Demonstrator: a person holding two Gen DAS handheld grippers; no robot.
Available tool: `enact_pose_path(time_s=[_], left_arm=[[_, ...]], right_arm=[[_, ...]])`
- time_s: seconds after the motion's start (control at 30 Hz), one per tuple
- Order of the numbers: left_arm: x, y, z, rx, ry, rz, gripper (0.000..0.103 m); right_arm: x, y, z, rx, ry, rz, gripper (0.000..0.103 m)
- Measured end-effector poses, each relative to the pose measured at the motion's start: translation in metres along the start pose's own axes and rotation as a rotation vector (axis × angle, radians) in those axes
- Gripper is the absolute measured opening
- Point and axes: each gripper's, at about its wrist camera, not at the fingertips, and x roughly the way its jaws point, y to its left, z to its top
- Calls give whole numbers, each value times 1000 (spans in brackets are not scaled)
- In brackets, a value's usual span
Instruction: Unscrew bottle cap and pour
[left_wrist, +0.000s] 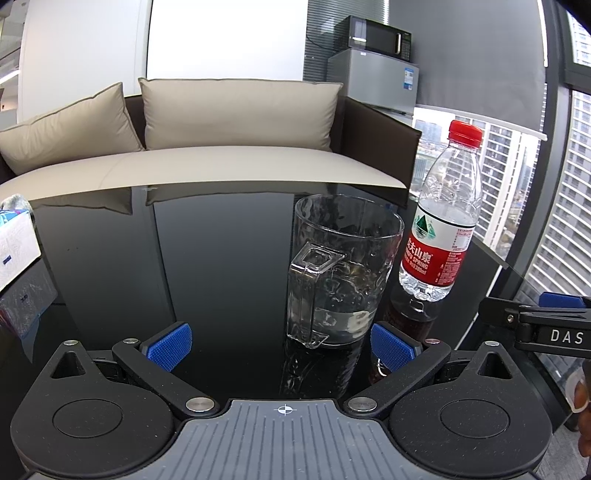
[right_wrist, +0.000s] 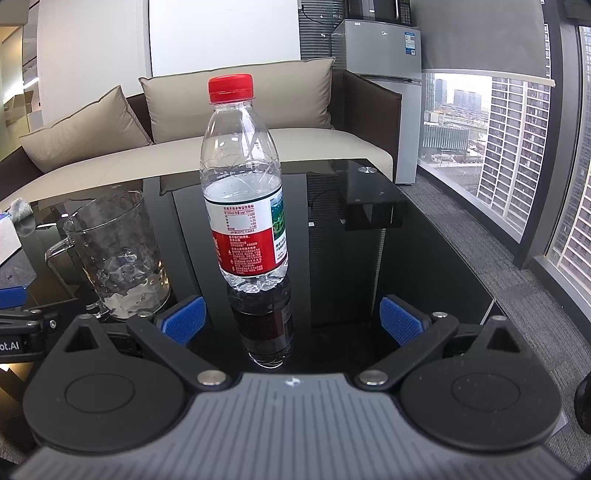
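1. My left gripper (left_wrist: 280, 345) is spread wide and holds nothing; its blue pads (left_wrist: 170, 345) hang low over the black glass tabletop (left_wrist: 221, 258).
2. My right gripper (right_wrist: 293, 319) is just as wide apart and also empty. The bottle (right_wrist: 243, 206) stands upright ahead of it, between the lines of the fingers but touched by neither.
3. The red cap (right_wrist: 231, 88) sits on the bottle. I cannot tell how tight it is.
4. The glass mug (left_wrist: 343, 269) stands just left of the bottle, handle toward my left camera, with a little water at the bottom. Whether mug and bottle touch I cannot say; in the left view they overlap.
5. The glossy tabletop mirrors the bottle, so its base is hard to pick out from the reflection.
6. A tissue pack (left_wrist: 16, 243) is cut off at the left edge.
7. The right gripper's fingertip pokes in at the left view's right edge, mostly out of frame.
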Motion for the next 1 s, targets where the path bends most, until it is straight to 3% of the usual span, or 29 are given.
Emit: enact_pose_path(time_s=[1.0], left_arm=[[1, -2, -1, 2, -1, 3, 102]], right_arm=[[1, 0, 0, 3, 6, -2, 103]])
